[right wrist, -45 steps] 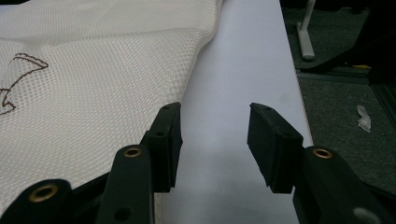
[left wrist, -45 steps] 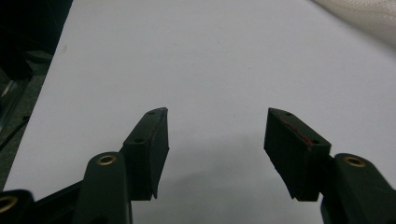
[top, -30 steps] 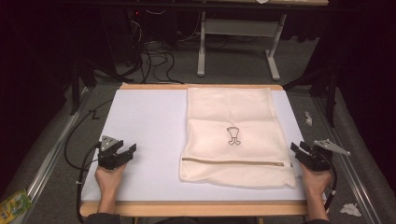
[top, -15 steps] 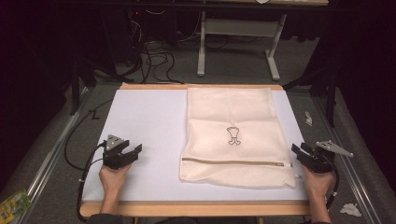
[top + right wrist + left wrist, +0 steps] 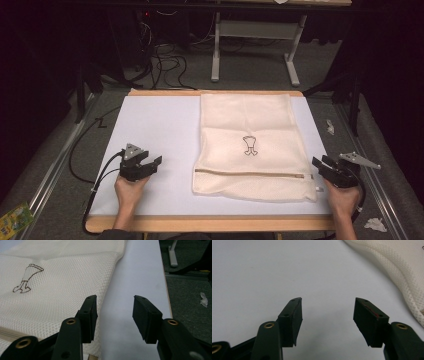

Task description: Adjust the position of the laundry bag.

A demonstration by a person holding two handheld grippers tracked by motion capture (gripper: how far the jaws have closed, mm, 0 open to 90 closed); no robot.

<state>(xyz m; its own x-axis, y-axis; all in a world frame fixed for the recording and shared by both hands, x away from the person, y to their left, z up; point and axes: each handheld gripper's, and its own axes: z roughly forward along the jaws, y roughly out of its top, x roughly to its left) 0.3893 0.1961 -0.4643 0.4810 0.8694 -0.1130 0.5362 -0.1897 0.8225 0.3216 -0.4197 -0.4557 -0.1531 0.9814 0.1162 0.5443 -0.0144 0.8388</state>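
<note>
Flat on the right half of the white desk (image 5: 150, 130) lies the cream mesh laundry bag (image 5: 250, 125), its zipper (image 5: 250, 173) toward the near edge. Left tongs (image 5: 153, 165) hang wide open over bare desk, well apart from the bag. Right tongs (image 5: 320, 163), having just widened, gape empty just beside the bag's right edge.

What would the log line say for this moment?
mesh bag: flat on table | left claw: open, empty | right claw: open, beside bag edge
</note>
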